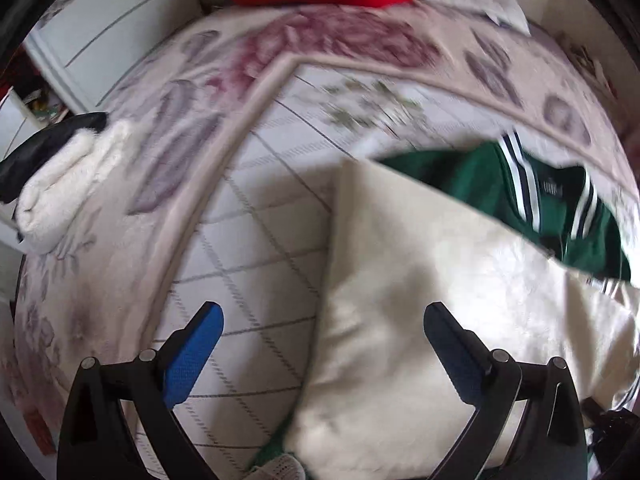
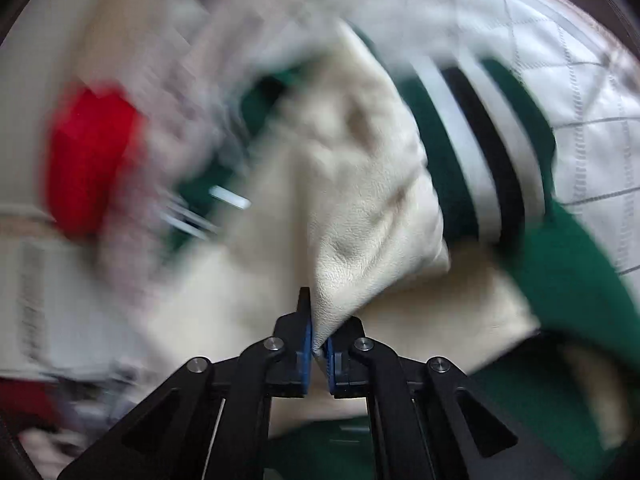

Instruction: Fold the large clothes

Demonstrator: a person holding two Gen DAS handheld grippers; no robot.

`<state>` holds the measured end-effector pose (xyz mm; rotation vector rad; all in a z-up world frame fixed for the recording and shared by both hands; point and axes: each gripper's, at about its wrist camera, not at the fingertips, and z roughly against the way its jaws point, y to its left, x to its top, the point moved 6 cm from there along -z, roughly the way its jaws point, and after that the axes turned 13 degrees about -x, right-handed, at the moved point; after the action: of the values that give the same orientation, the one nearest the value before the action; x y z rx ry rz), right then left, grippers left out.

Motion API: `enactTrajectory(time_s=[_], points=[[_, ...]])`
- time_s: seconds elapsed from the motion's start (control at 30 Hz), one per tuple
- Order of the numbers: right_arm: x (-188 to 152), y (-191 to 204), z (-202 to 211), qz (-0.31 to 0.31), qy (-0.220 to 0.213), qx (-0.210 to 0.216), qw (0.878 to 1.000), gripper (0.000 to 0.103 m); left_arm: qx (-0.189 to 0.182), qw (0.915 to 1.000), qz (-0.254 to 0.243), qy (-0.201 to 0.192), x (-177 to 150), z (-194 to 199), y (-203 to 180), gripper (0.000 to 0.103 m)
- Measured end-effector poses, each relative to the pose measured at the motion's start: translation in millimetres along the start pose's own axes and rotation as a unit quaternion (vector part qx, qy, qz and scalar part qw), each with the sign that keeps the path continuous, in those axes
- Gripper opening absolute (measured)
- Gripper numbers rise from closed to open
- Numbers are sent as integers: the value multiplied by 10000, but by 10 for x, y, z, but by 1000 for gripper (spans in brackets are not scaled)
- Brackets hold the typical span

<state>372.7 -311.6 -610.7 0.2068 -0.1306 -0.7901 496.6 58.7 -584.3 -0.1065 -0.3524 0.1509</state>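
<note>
Left wrist view high over bed (image 1: 260, 208), steeply downward, right wrist close, both sharing jacket (image 1: 420, 280)

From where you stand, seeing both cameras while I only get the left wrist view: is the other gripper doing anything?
Observer: Yes. The right gripper is shut on a pinch of the cream sleeve.
Operator: Which part of the sleeve?
Observer: A fold near its striped cuff.
Operator: Can it see the red pile too?
Observer: Yes, the red folded garment shows at its left, blurred.
</note>
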Motion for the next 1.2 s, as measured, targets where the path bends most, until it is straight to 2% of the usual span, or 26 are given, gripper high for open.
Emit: enactTrajectory(time_s=[0.03,0.07,0.1,0.13,0.2,0.27,0.37,0.47,0.53,0.63,0.67,0.7,0.73,0.77,0.87,0.93,0.97,1.03,1.07,1.17,1.2], points=[[-6,-114,-156,-142,383,-132,9991,23,115,9998,-126,125,-35,-144,-45,103],[-14,-230,-244,-469,727,14,9963,34,239,9993,-187,197,-79,-227,-68,103],[-5,-300,-253,-758,907,266,9926,34,396,9986,-201,288,-105,-375,-27,103],[7,-319,-222,-815,957,303,9916,36,332,9988,-59,356,-120,-480,53,103],[28,-297,-86,-602,848,102,9945,49,137,9992,296,240,-55,-486,226,103],[10,-210,65,-341,657,-38,9972,59,203,9989,390,164,2,-428,350,103],[-105,-19,119,-74,739,108,9972,61,273,9979,558,159,40,-252,501,103],[-292,207,-18,-85,1139,516,9921,61,358,9975,588,-146,42,110,593,103],[-483,427,-169,-120,1501,833,9851,61,437,9970,568,-277,0,295,638,103],[-874,791,-417,-41,1795,1009,9786,61,598,9960,568,-342,-155,459,727,103],[-964,899,-503,-29,1819,1009,9781,60,636,9958,578,-323,-178,461,755,103],[-1046,1014,-607,-75,1814,1039,9779,42,671,9955,601,-287,-233,462,790,103],[-1106,1073,-669,-113,1781,959,9793,19,689,9954,642,-183,-301,441,840,103],[-1165,1103,-742,-152,1760,794,9811,4,687,9952,687,-102,-330,421,873,103],[-1258,1322,-785,-297,1518,855,9843,3,675,9947,774,-75,-405,451,963,103],[-1314,1595,-703,-190,1394,1231,9824,2,685,9943,801,-174,-406,520,1035,103],[-1362,1777,-677,59,1351,1338,9817,2,699,9942,796,-187,-404,543,1049,103],[-1461,1964,-744,453,1518,1312,9786,0,673,9944,792,-205,-385,556,1065,103],[-1512,2010,-831,662,1678,1108,9773,1,642,9948,769,-187,-370,549,1051,103],[-1523,1845,-850,767,2051,902,9715,2,491,9962,697,-196,-331,558,952,103],[-1461,1726,-770,661,2050,890,9725,11,422,9967,649,-230,-307,570,876,103]])
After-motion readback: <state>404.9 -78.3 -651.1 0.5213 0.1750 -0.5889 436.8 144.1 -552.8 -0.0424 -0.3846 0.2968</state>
